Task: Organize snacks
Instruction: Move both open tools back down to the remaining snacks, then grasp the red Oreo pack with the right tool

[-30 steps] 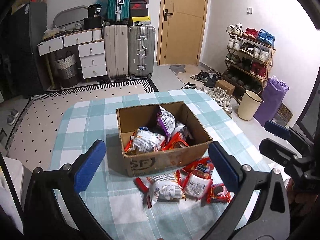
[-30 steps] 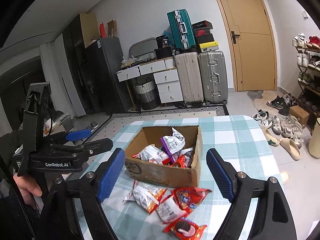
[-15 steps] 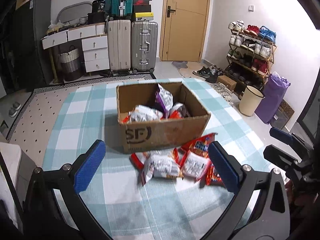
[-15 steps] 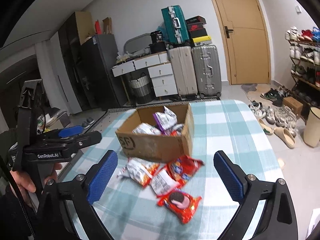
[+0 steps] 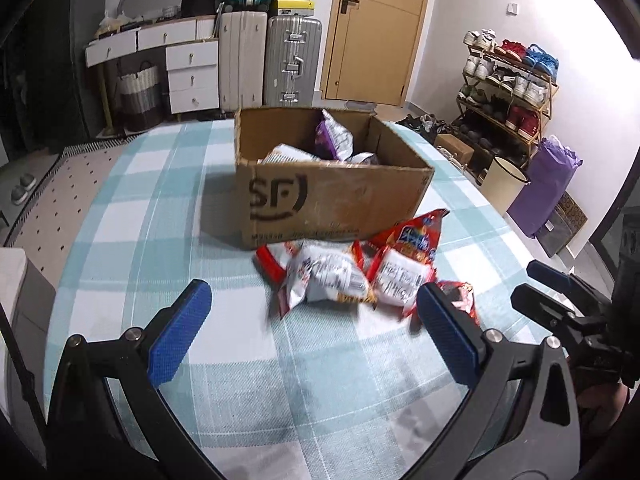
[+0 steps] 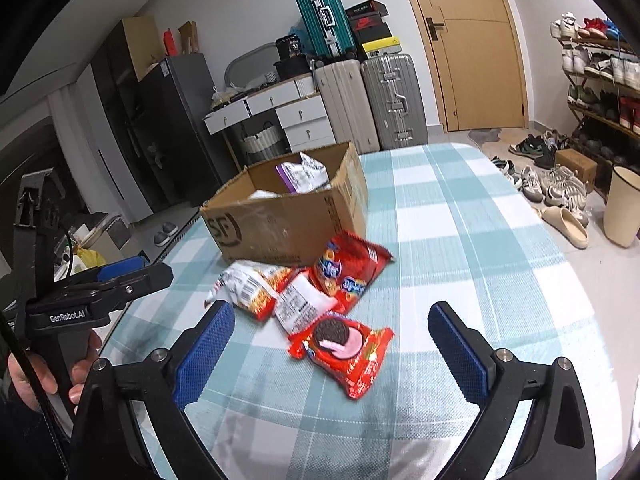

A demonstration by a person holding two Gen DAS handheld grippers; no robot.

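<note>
1. Left gripper (image 5: 316, 336): spread wide above the checked tablecloth (image 5: 132, 216), nothing between the blue pads (image 5: 178, 338), pointed at the loose snack packets.
2. Right gripper (image 6: 330, 356): jaws just been opening, now gaping, framing the Oreo packet (image 6: 344, 350) without touching it (packet flat on the cloth, no pad pressing on it).
3. Cardboard box (image 5: 324, 200) marked "SF": open-topped, upright near the middle of the table, already holding several packets, among them a purple-and-white bag (image 5: 334, 140) standing on end.
4. Loose snacks just in front of the box: a white-and-red crumpled packet (image 5: 328, 276), a second packet with its white label side up (image 5: 400, 280), and a larger red bag (image 6: 348, 270) leaning against the box wall; all overlapping or touching one another.
5. Oreo packet: nearest of the pile, just beside the label-side-up packet, apart from the box.
6. Person's hand (image 6: 48, 376): wrapped round the left gripper's handle, seen at the lower left edge of the right wrist view.
7. Background: suitcases (image 6: 394, 100), white drawers (image 5: 192, 76), a wooden door (image 5: 380, 28), a shoe rack (image 5: 508, 92).
</note>
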